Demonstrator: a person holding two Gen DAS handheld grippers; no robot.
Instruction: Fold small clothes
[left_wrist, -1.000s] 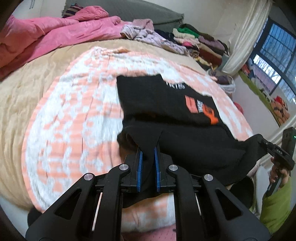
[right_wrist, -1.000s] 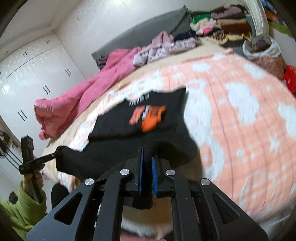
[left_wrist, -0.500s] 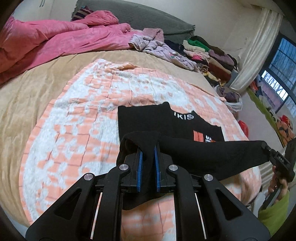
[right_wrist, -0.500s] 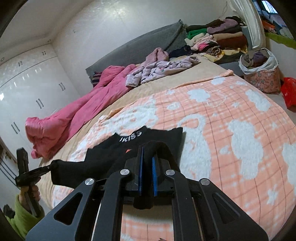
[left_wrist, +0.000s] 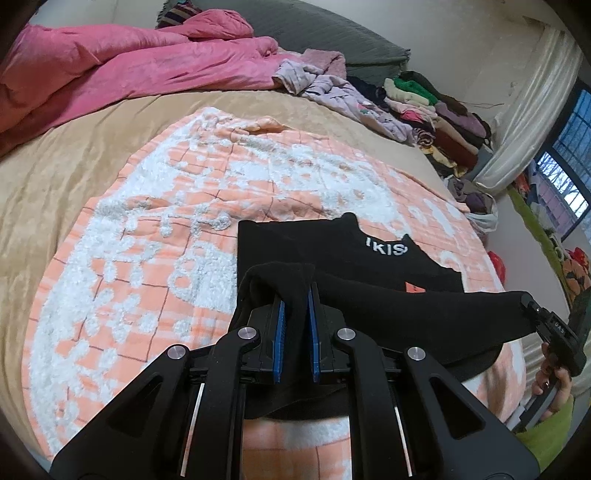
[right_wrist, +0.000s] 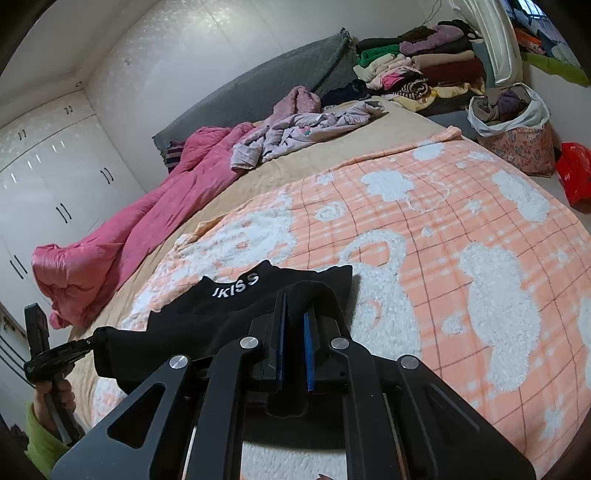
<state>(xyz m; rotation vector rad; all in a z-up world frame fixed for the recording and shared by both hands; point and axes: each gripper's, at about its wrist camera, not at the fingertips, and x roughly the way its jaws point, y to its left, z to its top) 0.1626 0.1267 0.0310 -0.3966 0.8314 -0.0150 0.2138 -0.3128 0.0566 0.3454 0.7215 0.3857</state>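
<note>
A small black top (left_wrist: 295, 247) with white "IKISS" lettering at the collar lies on the orange and white blanket (left_wrist: 147, 236). My left gripper (left_wrist: 294, 295) is shut on one bottom corner of the top. My right gripper (right_wrist: 293, 306) is shut on the other corner of the black top (right_wrist: 236, 299). The hem is stretched taut between them, lifted and carried over the top's body toward the collar. The orange print is almost wholly covered. Each gripper shows in the other's view, the right one (left_wrist: 532, 310) and the left one (right_wrist: 85, 343).
A pink quilt (left_wrist: 110, 66) lies along the far side of the bed. Loose lilac clothes (right_wrist: 306, 129) and a stack of folded clothes (right_wrist: 417, 70) sit by the grey headboard. A full bag of clothes (right_wrist: 513, 125) stands on the floor at the right.
Both grippers have carried the hem up and forward over the top, toward the collar. The orange print, open to view a second ago, is now nearly covered by the folded half.
</note>
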